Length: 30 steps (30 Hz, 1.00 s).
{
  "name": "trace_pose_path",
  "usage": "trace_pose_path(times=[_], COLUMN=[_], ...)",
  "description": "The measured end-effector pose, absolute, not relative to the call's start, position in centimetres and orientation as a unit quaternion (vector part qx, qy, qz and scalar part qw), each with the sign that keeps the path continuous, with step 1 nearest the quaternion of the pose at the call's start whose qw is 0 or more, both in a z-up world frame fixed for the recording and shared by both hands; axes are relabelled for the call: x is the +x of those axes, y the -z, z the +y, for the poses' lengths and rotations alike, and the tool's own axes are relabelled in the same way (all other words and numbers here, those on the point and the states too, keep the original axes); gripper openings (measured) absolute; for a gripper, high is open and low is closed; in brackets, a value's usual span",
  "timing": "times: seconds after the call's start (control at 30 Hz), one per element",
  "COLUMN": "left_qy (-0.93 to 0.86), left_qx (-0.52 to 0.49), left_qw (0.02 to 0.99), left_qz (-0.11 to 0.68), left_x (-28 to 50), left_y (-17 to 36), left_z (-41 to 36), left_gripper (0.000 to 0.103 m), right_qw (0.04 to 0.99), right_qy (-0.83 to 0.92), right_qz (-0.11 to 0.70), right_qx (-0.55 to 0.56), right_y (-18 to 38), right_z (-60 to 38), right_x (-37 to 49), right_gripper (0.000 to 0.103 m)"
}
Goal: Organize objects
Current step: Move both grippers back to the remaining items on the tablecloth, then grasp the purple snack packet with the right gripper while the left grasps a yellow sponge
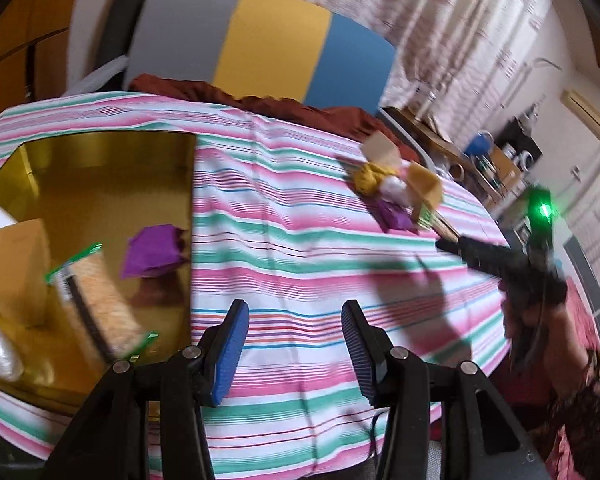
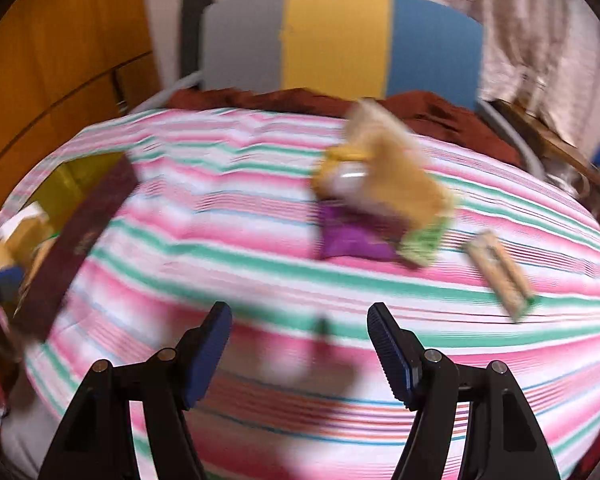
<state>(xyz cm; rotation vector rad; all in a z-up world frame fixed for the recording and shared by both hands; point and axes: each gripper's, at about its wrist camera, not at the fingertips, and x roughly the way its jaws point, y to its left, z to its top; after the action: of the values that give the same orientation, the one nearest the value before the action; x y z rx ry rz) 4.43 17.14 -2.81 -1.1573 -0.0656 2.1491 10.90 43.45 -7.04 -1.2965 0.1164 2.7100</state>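
Observation:
A gold tin (image 1: 100,152) stands at the left on the striped cloth. It holds a purple packet (image 1: 152,256), a tan box (image 1: 20,264), a snack bar with green ends (image 1: 100,296) and a clear wrapped item (image 1: 0,354). My left gripper (image 1: 295,306) hangs open over the cloth just right of the tin, nothing between its blue pads. A loose pile lies farther back: a yellow item (image 2: 340,160), a tan packet (image 2: 404,184), a purple packet (image 2: 352,240), a green packet (image 2: 420,244). A separate snack bar (image 2: 500,276) lies to its right. My right gripper (image 2: 298,312) is open and empty, short of the pile.
A grey, yellow and blue headboard (image 1: 276,44) and a rust-red blanket (image 1: 260,104) bound the far side. The tin's dark maroon outer wall (image 2: 76,240) shows in the right wrist view. A cluttered side table (image 1: 484,152) stands at the right, where a hand (image 1: 540,320) holds the right gripper (image 1: 460,250).

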Motion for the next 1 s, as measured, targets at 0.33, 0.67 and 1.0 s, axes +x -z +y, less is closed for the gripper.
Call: trace_pose_path(times=[0.33, 0.67, 1.0], left_qy=[-0.811, -0.818, -0.812], left_qx=[-0.456, -0.460, -0.468], left_qw=[0.365, 0.346, 0.349], left_qz=[0.010, 0.006, 0.007], left_x=[6.1, 5.9, 5.8], left_y=[3.3, 3.3, 4.1], left_z=[20.3, 19.6, 20.2], left_gripper=[0.049, 0.049, 0.049], right_qw=[0.123, 0.030, -0.068], right_qy=[-0.907, -0.907, -0.908], right_qz=[0.107, 0.151, 0.093], right_qx=[-0.389, -0.392, -0.404], right_y=[4.9, 5.8, 5.9], right_z=[52.2, 51.8, 46.1], right_x=[8.2, 2.4, 7.8], right_gripper=[0.076, 0.070, 0.069])
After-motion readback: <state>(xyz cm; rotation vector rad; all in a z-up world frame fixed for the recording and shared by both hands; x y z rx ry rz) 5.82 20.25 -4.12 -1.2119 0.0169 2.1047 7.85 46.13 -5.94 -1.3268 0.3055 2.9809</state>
